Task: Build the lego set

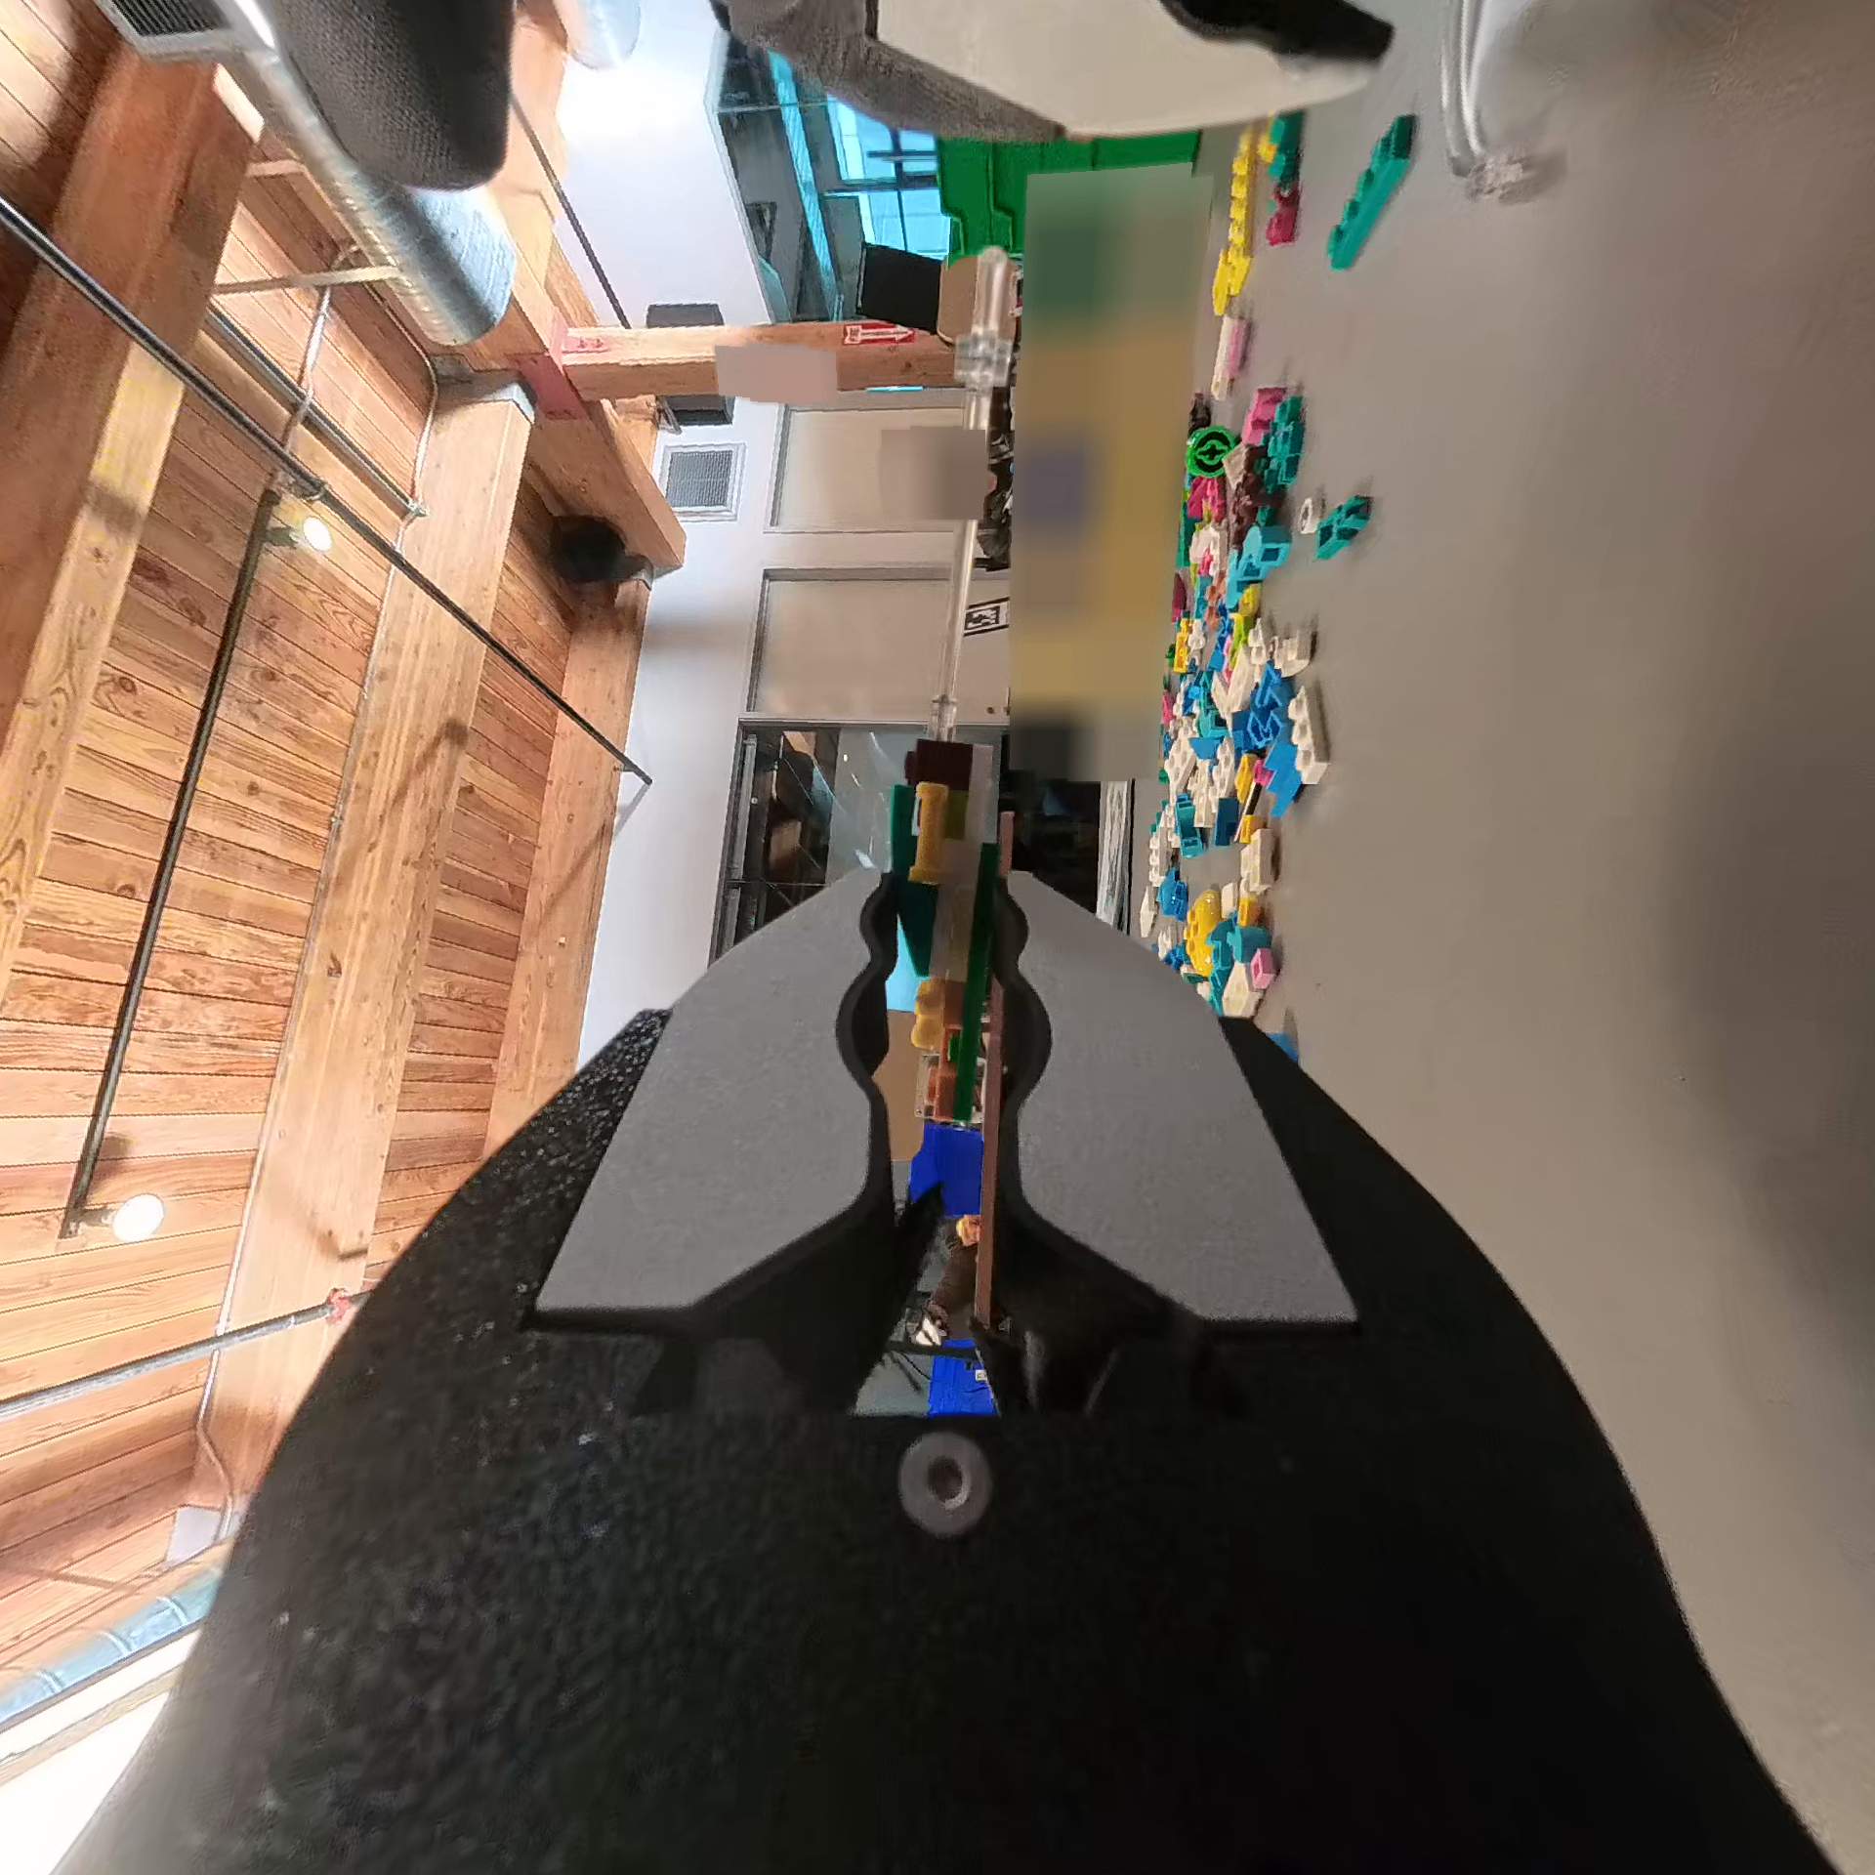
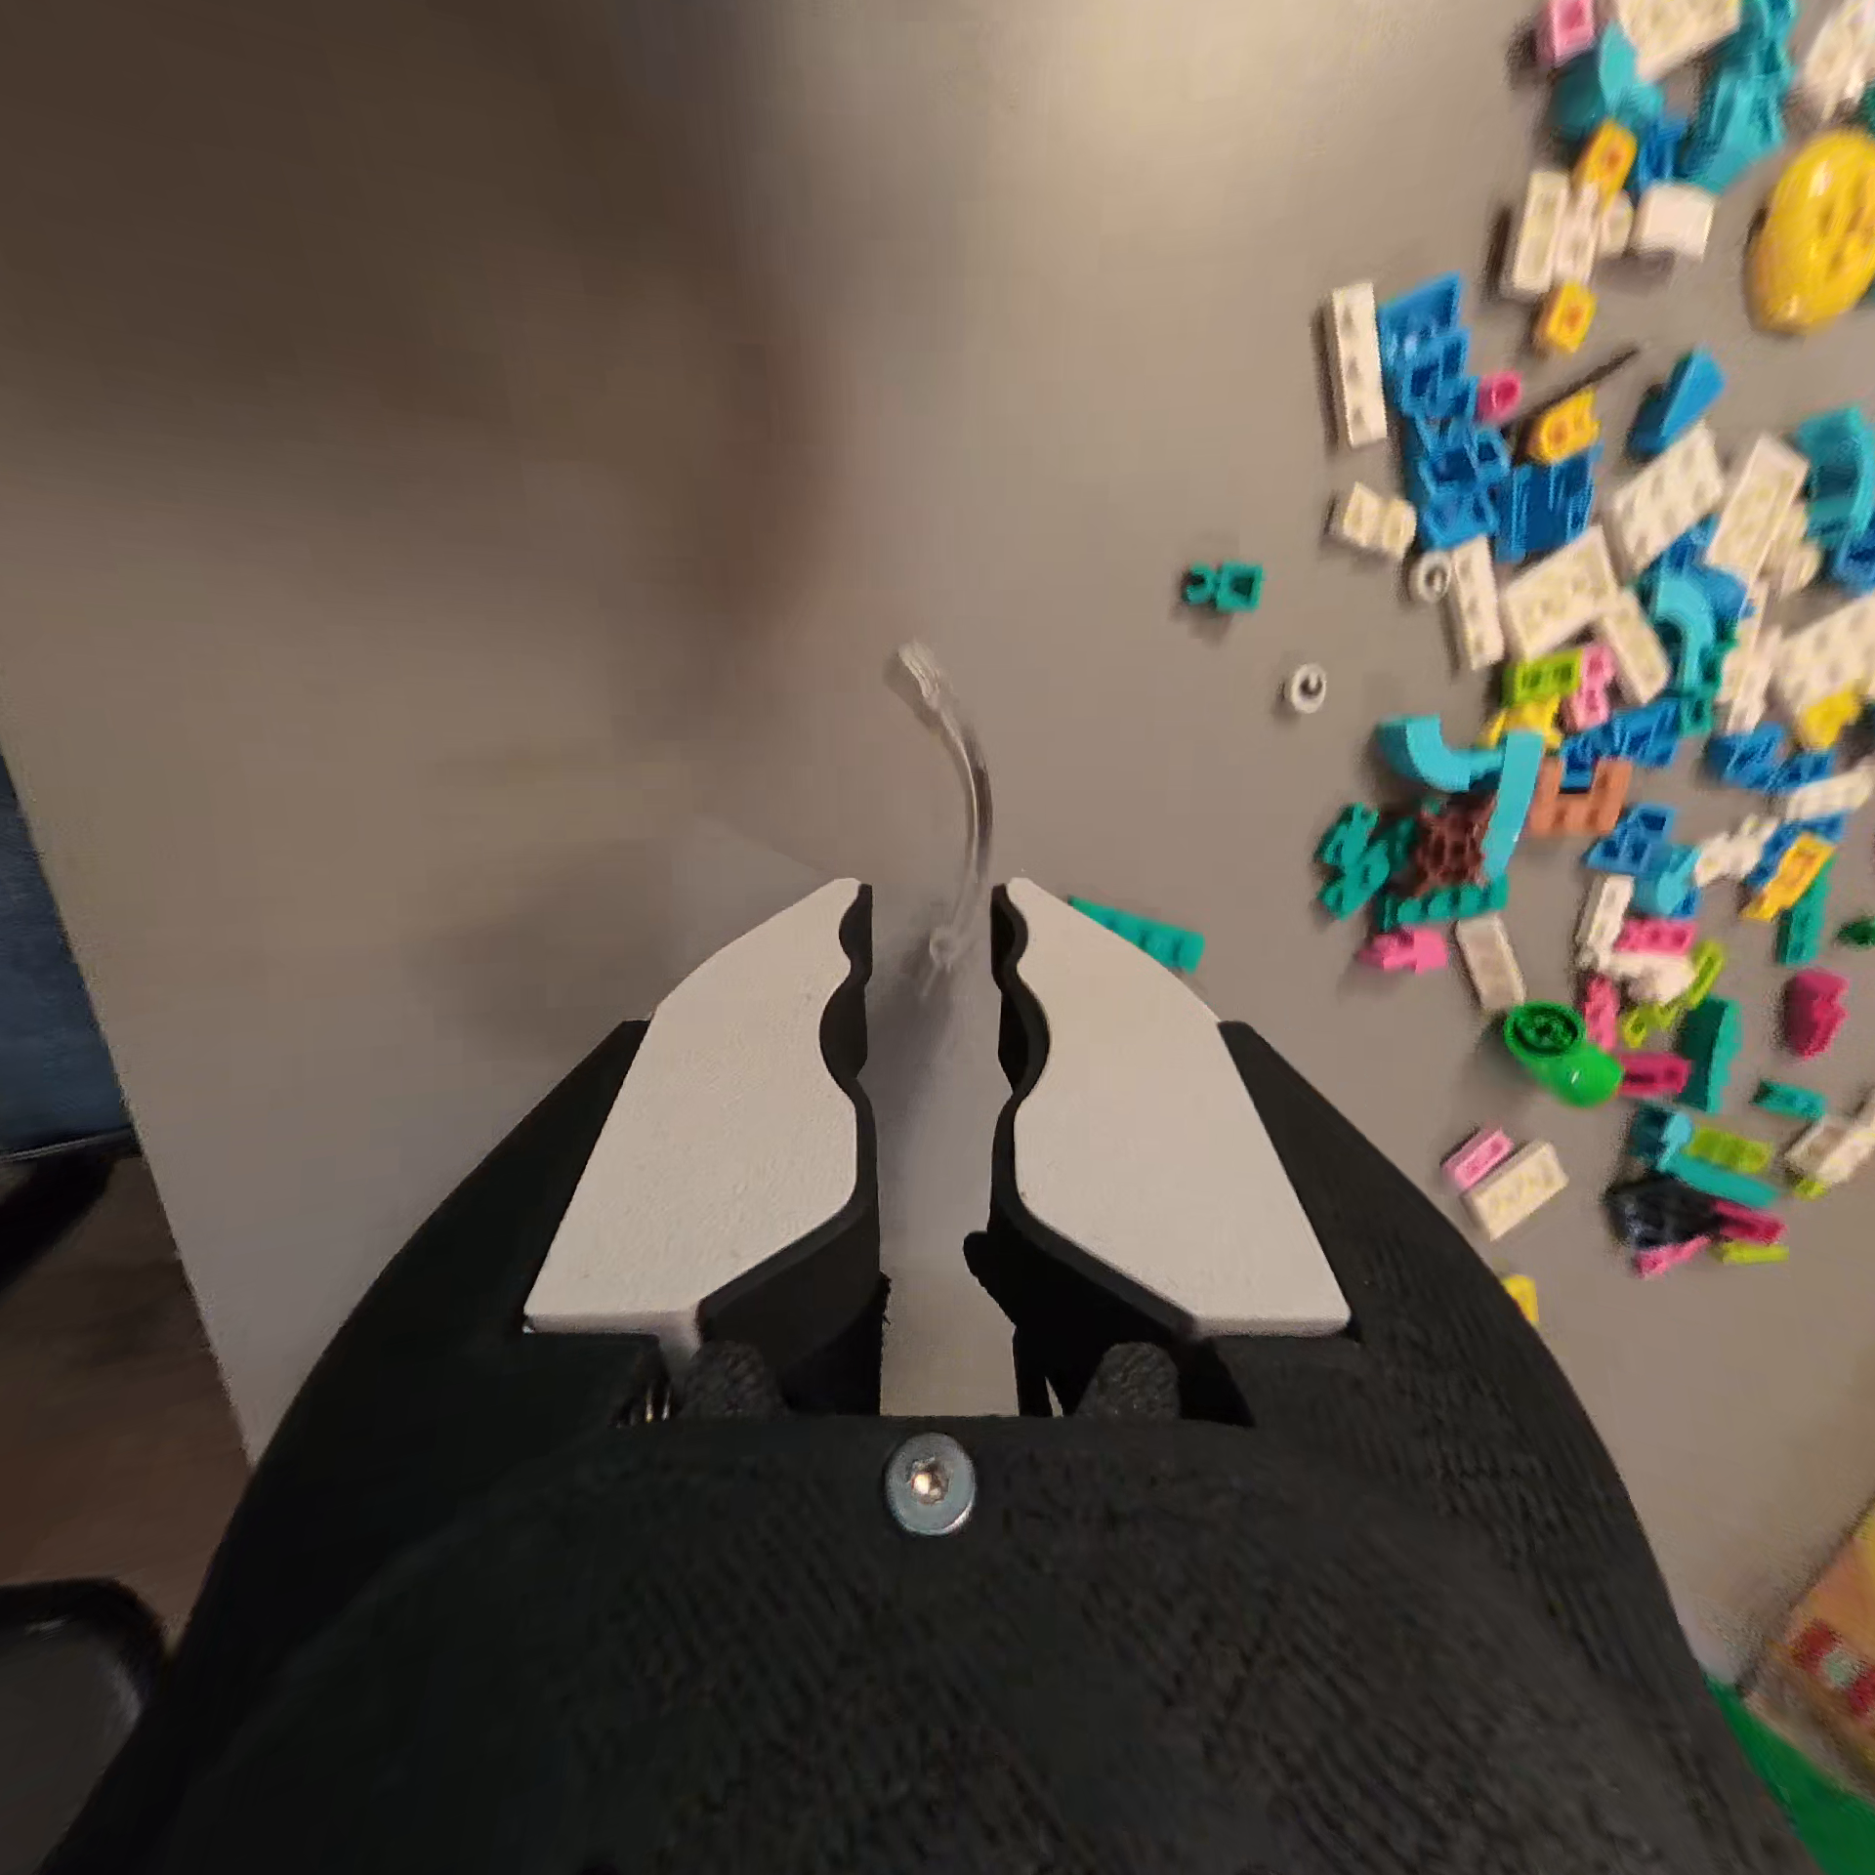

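My left gripper (image 1: 944, 893) is shut on a part-built lego model (image 1: 949, 842) of green, yellow and brown pieces, held up off the grey table (image 1: 1573, 913). A clear rod (image 1: 979, 345) sticks out from the model's far end. My right gripper (image 2: 928, 903) hangs over the table (image 2: 507, 507) with its jaws a narrow gap apart. A clear curved piece (image 2: 964, 781) lies with its near end between the fingertips; the gap is wider than the piece. The view is blurred.
A heap of loose bricks (image 2: 1623, 609) lies right of the right gripper, with a yellow dome (image 2: 1816, 233), a green round piece (image 2: 1552, 1045) and a teal brick (image 2: 1147, 939) by the right finger. The heap also shows in the left wrist view (image 1: 1238, 710). The table edge (image 2: 132, 964) runs on the left. The gap from one gripper's tips to the other's is roughly 15 centimetres.
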